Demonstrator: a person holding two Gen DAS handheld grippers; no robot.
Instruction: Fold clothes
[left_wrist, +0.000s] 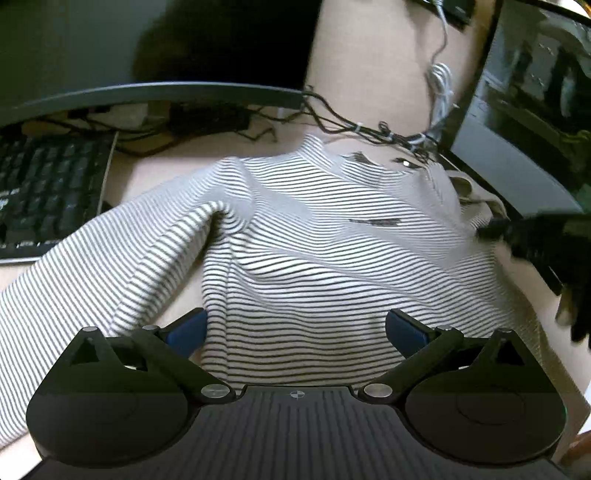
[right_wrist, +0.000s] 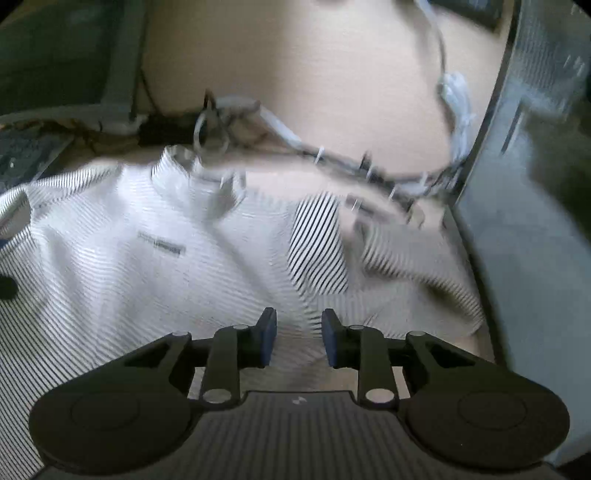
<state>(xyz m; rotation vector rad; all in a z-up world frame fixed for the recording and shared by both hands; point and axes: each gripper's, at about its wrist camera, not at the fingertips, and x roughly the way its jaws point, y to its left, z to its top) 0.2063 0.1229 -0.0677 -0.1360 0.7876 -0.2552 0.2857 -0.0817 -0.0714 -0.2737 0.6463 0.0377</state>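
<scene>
A black-and-white striped sweater (left_wrist: 314, 266) lies spread front-up on a beige desk (left_wrist: 181, 295), collar to the far side. Its left sleeve (left_wrist: 92, 280) runs down to the near left. My left gripper (left_wrist: 295, 328) hovers over the lower body of the sweater, its jaws wide open with nothing between them. My right gripper (right_wrist: 299, 332) is at the sweater's right side, its jaws narrowed on a bunch of cloth whose folds converge into the gap. In the left wrist view it shows as a dark shape (left_wrist: 532, 232) at the right shoulder. The right wrist view of the sweater (right_wrist: 147, 277) is blurred.
A black keyboard (left_wrist: 48, 192) sits at the left edge. A monitor (left_wrist: 528, 110) stands close on the right, near the sweater's right sleeve. Tangled cables (left_wrist: 369, 133) run just behind the collar. Another screen's lower edge (left_wrist: 147, 90) spans the back left.
</scene>
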